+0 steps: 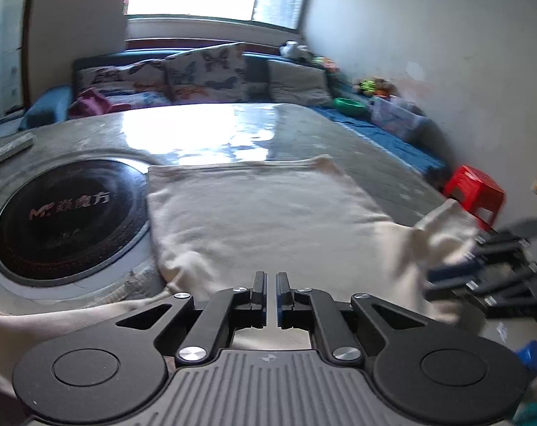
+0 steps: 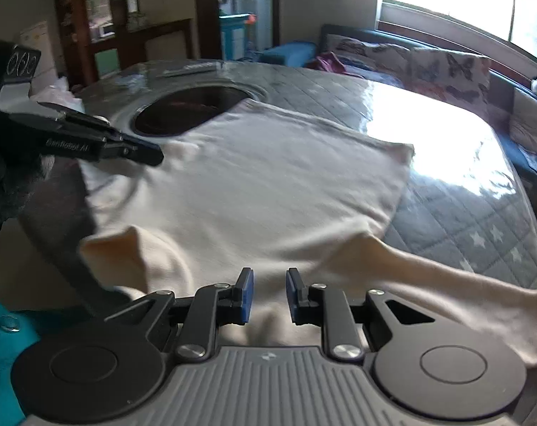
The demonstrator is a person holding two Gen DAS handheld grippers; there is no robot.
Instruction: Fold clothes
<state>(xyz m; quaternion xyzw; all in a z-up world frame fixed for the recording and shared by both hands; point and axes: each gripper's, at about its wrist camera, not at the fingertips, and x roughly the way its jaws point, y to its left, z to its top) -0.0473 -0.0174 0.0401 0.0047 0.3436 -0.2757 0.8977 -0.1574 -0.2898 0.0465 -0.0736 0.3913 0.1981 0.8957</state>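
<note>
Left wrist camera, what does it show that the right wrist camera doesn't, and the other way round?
Only the left wrist view shows the red stool beside the table, the clear storage box along the wall, and the logo printed on the black cooktop. Only the right wrist view shows the dark wooden cabinet, the doorway behind it, and the long sleeve trailing right. Both show the cream shirt spread on the quilted table, the butterfly cushions, the bright window, the nearly closed left gripper, and the open right gripper.
</note>
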